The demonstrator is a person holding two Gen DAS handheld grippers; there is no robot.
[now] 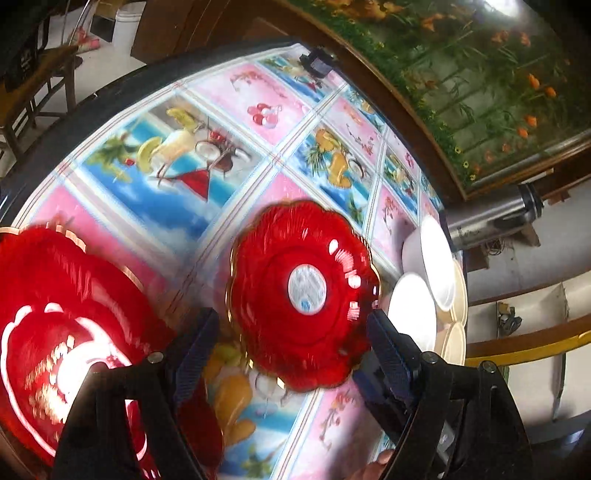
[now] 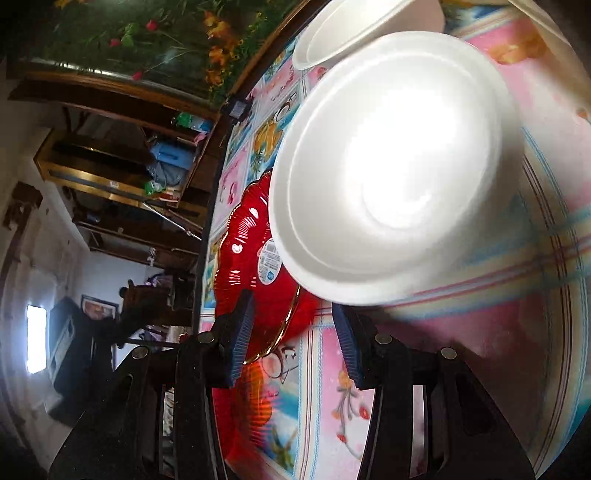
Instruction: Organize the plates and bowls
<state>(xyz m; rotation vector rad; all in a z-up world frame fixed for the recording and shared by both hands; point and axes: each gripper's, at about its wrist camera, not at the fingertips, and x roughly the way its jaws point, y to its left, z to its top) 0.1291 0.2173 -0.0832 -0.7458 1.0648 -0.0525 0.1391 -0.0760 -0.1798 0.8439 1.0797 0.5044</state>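
Note:
A red scalloped plate (image 1: 303, 295) with a white label at its centre lies on the patterned tablecloth (image 1: 177, 206). My left gripper (image 1: 291, 317) hovers over its near edge, jaws wide open, one finger on each side of it and no pad pressing on it. A second red plate (image 1: 55, 332) lies at the left, blurred. In the right wrist view a white bowl (image 2: 399, 166) fills the middle, its rim just beyond my right gripper (image 2: 291, 302), which is open with nothing between its fingers. The red plate (image 2: 251, 251) lies partly behind the bowl.
White bowls (image 1: 436, 258) and cream ones (image 1: 458, 295) crowd the table's right edge, a steel flask (image 1: 491, 221) beyond them. Another white bowl (image 2: 351, 29) stands farther back. A small dark object (image 1: 317, 62) sits at the far edge beneath a flower picture (image 1: 498, 92).

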